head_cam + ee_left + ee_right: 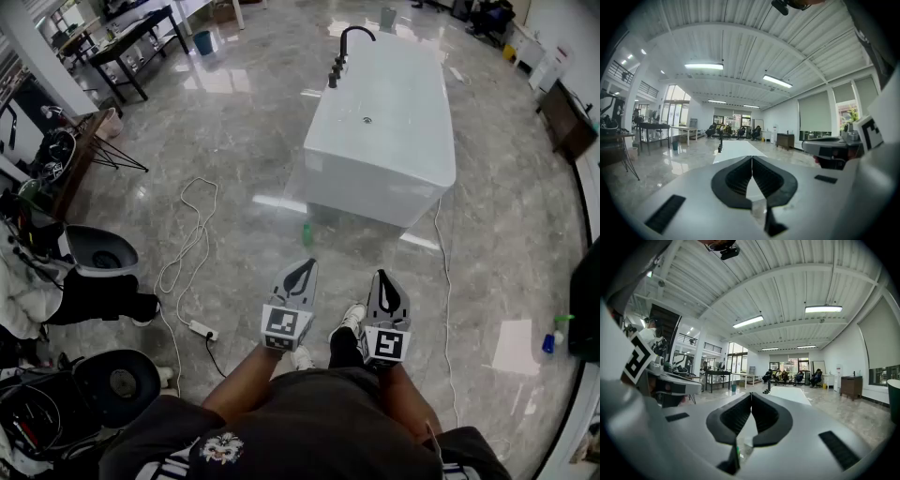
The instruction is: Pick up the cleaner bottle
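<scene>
A small green bottle stands on the shiny grey floor just in front of the white bathtub. In the head view both grippers are held side by side in front of the person, short of the bottle and pointing toward the tub. My left gripper is shut with nothing between its jaws, and its own view shows the tips meeting. My right gripper is also shut and empty. A green sliver shows below the right jaws; I cannot tell what it is.
The tub carries a black faucet. A white cable and power strip lie on the floor to the left, near black stools. Another cable runs right of the tub. A blue and green bottle stands far right.
</scene>
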`<action>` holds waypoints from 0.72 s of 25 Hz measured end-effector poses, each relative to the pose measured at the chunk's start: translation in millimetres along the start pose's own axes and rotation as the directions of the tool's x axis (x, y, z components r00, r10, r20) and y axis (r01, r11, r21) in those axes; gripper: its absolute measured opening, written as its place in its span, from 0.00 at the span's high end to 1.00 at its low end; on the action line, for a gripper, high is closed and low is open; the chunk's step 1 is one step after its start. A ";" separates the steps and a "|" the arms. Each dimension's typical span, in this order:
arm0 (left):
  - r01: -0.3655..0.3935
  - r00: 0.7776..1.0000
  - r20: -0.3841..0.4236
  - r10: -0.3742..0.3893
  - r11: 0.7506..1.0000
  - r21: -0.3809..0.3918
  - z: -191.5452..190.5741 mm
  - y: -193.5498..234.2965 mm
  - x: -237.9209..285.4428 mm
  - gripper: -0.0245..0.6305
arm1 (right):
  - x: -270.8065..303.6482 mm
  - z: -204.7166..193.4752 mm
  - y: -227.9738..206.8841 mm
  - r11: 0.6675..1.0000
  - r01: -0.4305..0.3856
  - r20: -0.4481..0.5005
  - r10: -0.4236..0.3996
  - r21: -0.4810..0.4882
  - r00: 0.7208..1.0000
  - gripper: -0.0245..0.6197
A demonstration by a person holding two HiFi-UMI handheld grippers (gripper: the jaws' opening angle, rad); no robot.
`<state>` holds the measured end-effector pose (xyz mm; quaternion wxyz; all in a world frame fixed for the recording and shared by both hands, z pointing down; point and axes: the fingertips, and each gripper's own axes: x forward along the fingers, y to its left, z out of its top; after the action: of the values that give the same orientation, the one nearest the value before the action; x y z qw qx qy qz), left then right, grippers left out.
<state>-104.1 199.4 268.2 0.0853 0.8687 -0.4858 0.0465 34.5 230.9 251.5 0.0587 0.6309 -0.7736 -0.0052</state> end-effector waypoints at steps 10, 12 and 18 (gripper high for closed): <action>-0.050 0.998 -0.023 0.051 0.998 0.032 17.0 19.3 126.5 0.95 | 120.1 10.4 -75.2 0.998 -0.067 0.033 0.066 0.017 0.997 0.94; -0.065 0.997 -0.041 0.066 0.997 0.033 19.8 23.9 145.4 0.95 | 140.1 10.7 -88.8 0.997 -0.074 0.042 0.073 0.024 0.996 0.94; -0.095 0.993 -0.061 0.098 0.995 0.042 27.7 20.8 196.6 0.95 | 179.0 2.7 -132.4 0.996 -0.075 0.034 0.074 0.051 0.997 0.94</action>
<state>-18.9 19.0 275.3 0.0815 0.8437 -0.5233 0.0875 128.1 28.9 253.1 0.0300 0.6028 -0.7973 0.0074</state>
